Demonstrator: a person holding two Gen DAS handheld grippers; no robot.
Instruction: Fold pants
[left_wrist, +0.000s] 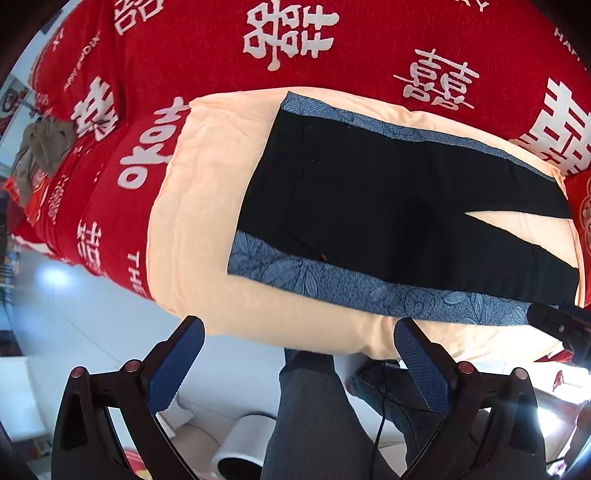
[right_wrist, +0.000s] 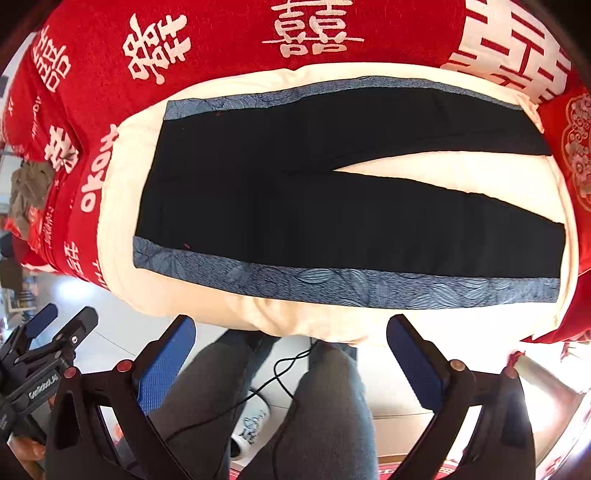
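Note:
Black pants with blue patterned side stripes lie flat and spread on a cream pad, waistband to the left, both legs running right with a narrow gap between them. The same pants fill the right wrist view on that pad. My left gripper hangs open above the pad's near edge, nothing between its blue pads. My right gripper is likewise open and holds nothing, above the near edge. The left gripper also shows at the lower left of the right wrist view.
The pad rests on a bed with a red cover printed with white characters. A crumpled olive cloth lies at the bed's far left. The person's legs in grey trousers, a black cable and slippers are on the pale floor below.

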